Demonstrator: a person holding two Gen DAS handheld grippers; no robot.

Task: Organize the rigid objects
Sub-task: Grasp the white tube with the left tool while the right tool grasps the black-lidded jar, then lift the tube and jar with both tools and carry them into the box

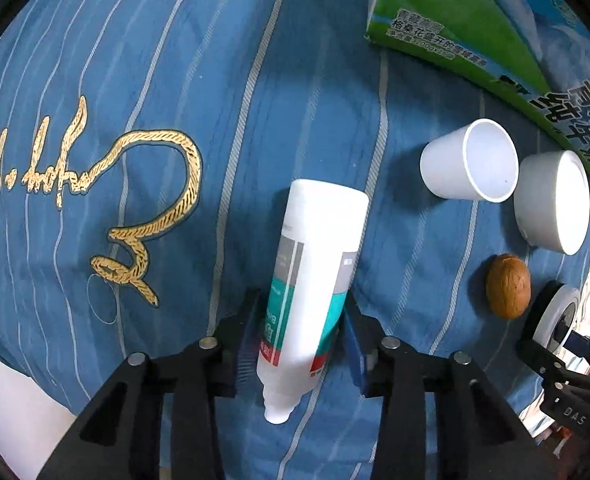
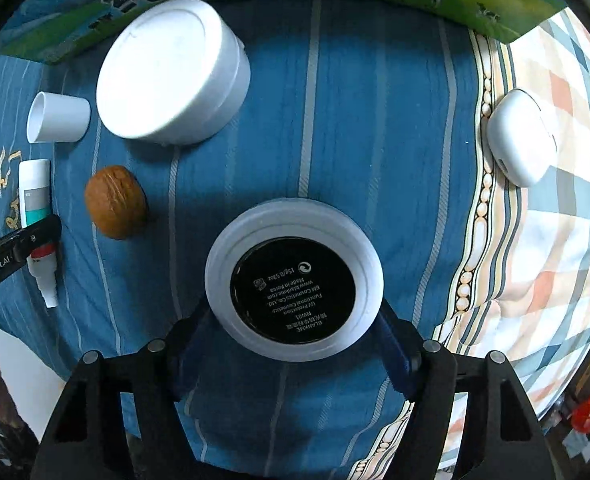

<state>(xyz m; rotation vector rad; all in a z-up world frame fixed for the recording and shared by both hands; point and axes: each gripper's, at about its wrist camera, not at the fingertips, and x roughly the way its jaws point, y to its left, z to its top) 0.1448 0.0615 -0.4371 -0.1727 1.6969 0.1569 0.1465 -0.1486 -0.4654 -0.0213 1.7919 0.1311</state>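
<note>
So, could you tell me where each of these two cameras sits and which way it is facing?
Left wrist: on the left gripper, looking down along its fingers at a white tube between them on blue striped cloth; the right gripper shows at the edge.
Right wrist: on the right gripper, looking steeply down at a round white compact between its fingers.
Shared: tube, walnut, small white cup, white jar, milk carton.
</note>
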